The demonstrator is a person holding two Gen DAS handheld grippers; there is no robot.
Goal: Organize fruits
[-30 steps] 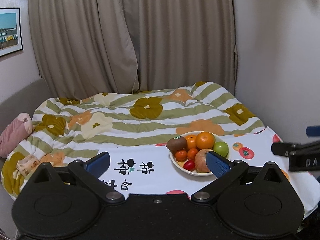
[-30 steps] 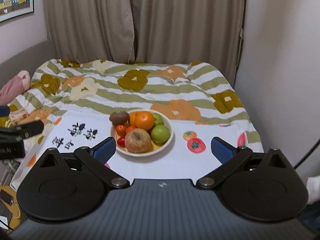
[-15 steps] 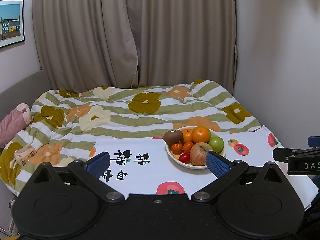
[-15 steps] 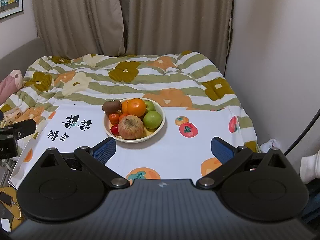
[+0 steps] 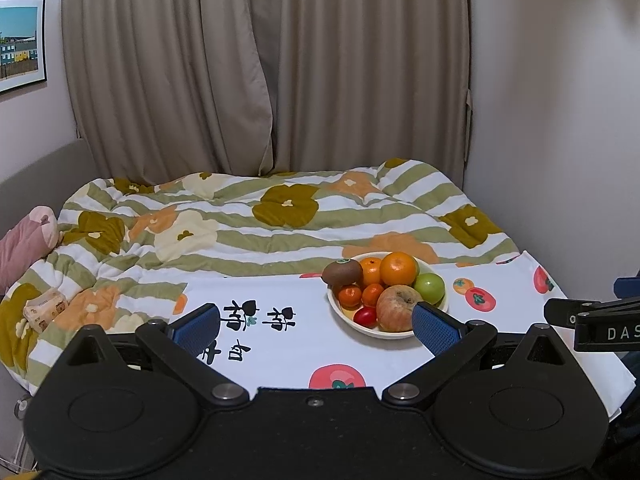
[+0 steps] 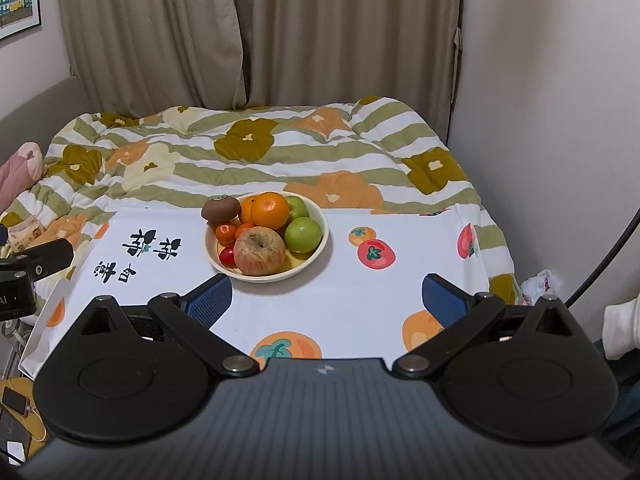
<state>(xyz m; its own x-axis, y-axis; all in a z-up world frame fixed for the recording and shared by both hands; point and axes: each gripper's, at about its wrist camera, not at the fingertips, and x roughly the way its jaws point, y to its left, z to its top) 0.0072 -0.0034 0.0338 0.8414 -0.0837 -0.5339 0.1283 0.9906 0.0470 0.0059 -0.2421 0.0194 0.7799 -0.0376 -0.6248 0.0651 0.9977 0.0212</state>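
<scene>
Cream-coloured and shallow, the bowl [image 6: 267,276] sits at the centre of the right wrist frame on a white cloth [image 6: 360,292] printed with orange fruit and black characters. Piled in it are a brown kiwi [image 6: 220,208] at the upper left rim, a large orange [image 6: 272,211], two green apples [image 6: 303,235], a blotchy red apple [image 6: 259,251] at the front, small tangerines [image 6: 226,231] and a red cherry tomato [image 6: 227,256]. The right gripper [image 6: 326,298] fills the bottom of the frame, its blue pads wide apart and holding nothing, well short of the bowl. In the left wrist frame the bowl [image 5: 360,326] lies right of centre, and the left gripper [image 5: 316,326] is likewise spread and empty, its right pad [image 5: 436,328] overlapping the bowl's near edge in the picture. Behind the cloth lies a striped, flowered quilt [image 6: 256,152], with beige curtains [image 6: 248,40] across the top.
</scene>
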